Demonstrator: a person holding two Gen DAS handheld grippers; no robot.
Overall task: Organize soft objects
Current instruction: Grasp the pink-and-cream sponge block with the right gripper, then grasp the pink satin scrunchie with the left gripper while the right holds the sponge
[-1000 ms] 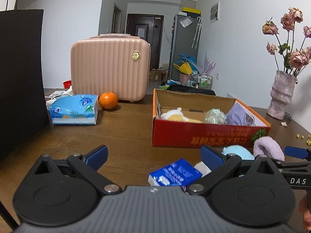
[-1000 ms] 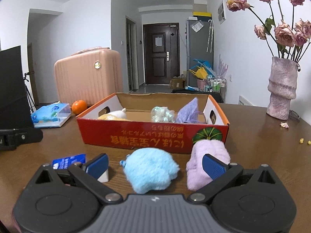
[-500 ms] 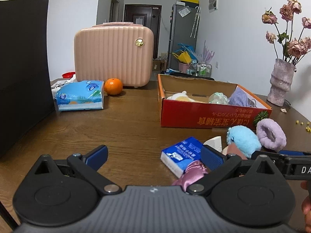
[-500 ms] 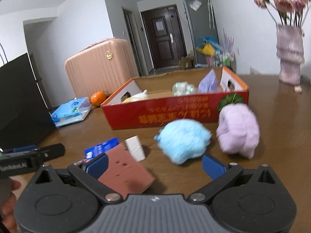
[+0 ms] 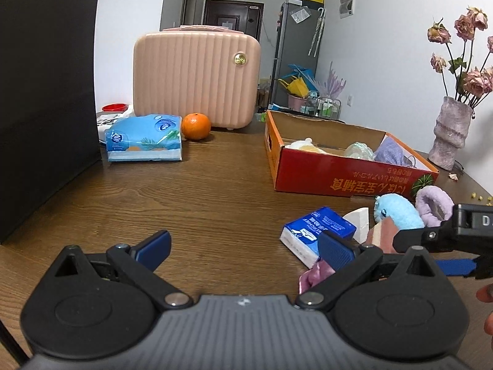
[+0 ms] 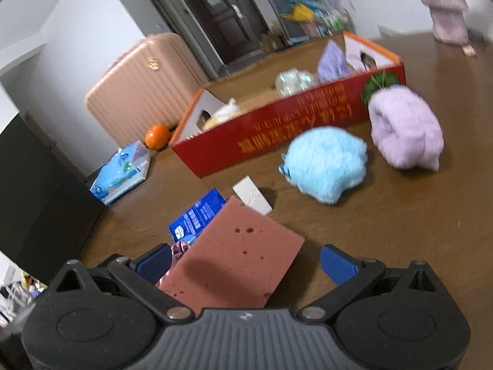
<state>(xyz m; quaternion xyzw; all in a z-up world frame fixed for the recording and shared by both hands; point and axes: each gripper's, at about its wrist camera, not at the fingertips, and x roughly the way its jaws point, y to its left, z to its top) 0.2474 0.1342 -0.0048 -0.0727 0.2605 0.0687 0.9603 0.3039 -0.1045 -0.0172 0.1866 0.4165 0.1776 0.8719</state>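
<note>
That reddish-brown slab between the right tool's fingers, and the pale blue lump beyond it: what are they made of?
The reddish-brown slab looks like matte foam sponge: small open pores dot its flat face. The pale blue lump looks like plush fabric, with a fuzzy long-pile surface and soft, rounded outline. The filling cannot be seen.

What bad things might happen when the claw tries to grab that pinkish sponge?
The right claw is open around the pink sponge, which leans tilted, so it might slip or flop when squeezed. A shiny pink wrapper and the blue tissue pack sit right beside it, so one finger could catch them too.
</note>
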